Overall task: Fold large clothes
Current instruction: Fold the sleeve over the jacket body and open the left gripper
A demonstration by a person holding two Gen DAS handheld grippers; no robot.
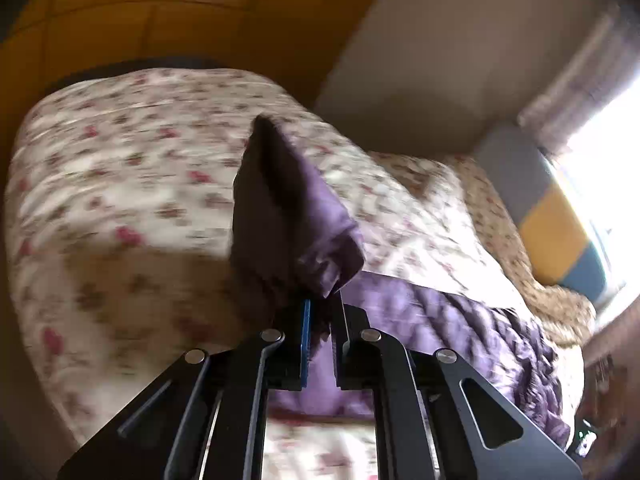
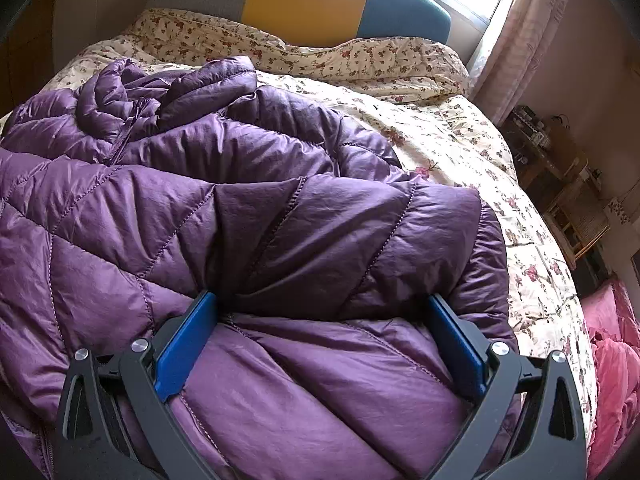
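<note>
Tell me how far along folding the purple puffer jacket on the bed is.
Early. Done: the purple puffer jacket lies spread on the floral bedspread, its collar end bunched. In hand: the left gripper is shut on a lifted end of the jacket, apparently a sleeve cuff; the right gripper rests open on the body. Left: no clear neat fold shows yet.

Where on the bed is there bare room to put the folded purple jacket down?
The flowery bedspread lies bare between the purple jacket and the bunched quilt under the headboard, and along the bed's window-side edge. In the left wrist view, a wide bare stretch reaches toward the wooden wardrobe. The jacket crowds the near side.
</note>
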